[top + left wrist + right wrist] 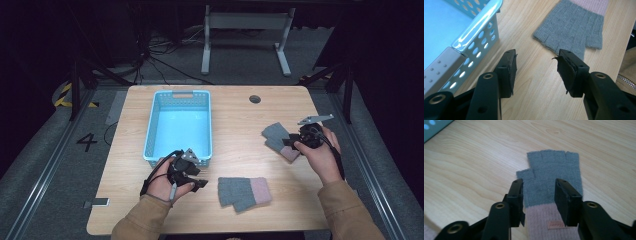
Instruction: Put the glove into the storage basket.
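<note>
Two fingerless gloves are out on the bench (235,107), both grey with a pink cuff, and each camera gives you a different piece of the story. From the high view the near glove (244,193) lies flat close to the front edge, just right of the left tool (200,183), while the far glove (281,140) sits over on the right side with the right tool (289,142) directly above it. That same view also has the blue basket (152,140) at the left-centre of the bench, with the left hand (165,181) just in front of its near wall. The right gripper view gets you the close-up the overhead can't: the far glove (554,173) lies flat, fingers pointing away, a small label on its pink cuff, and the right tool (539,197) hangs above it with its jaws spread apart, pads not pressing the knit, so it has hold of nothing. The left gripper view shows the left tool (537,71) about half open over bare wood, gripping nothing, with the near glove (571,27) just ahead of the jaws and the basket (477,25) corner right beside the left jaw. The bench top is pale wood grain with a round cable hole (254,99) near the back. Beyond it the room is dark: grey floor, loose cables, a white frame on two feet, a painted 4 (87,142) on the floor at left.
</note>
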{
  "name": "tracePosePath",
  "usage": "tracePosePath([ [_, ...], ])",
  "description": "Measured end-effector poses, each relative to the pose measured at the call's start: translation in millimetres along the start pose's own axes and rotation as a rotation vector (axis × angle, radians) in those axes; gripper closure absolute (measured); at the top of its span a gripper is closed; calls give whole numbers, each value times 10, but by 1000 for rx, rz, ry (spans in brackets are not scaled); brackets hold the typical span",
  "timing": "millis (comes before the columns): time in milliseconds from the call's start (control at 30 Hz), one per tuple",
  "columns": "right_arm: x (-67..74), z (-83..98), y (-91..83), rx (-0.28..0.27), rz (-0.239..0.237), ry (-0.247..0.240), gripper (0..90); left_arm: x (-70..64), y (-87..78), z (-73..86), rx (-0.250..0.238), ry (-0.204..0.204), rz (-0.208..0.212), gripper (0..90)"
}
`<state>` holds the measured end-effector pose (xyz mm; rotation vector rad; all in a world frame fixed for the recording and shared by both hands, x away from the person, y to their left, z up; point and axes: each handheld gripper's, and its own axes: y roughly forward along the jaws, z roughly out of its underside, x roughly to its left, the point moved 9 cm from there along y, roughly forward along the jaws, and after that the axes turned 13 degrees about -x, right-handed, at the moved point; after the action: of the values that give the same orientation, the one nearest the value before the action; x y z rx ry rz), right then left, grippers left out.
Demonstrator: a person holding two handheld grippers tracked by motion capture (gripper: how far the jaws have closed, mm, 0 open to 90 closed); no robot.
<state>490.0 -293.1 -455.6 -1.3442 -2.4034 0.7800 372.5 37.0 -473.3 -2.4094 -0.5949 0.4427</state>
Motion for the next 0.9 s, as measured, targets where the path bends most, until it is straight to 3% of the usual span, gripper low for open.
tracePosePath([
  [367,-290,78,345,109,50,6,474,21,-1,5,0,-8,2,505],
  [700,-341,212,486,183,61,14,461,21,-5,9,-1,-9,2,505],
  [767,-336,279,531,224,61,3,452,23,-5,9,-2,-10,1,505],
  [900,-339,284,551,232,62,5,458,25,-1,16,2,-10,2,505],
])
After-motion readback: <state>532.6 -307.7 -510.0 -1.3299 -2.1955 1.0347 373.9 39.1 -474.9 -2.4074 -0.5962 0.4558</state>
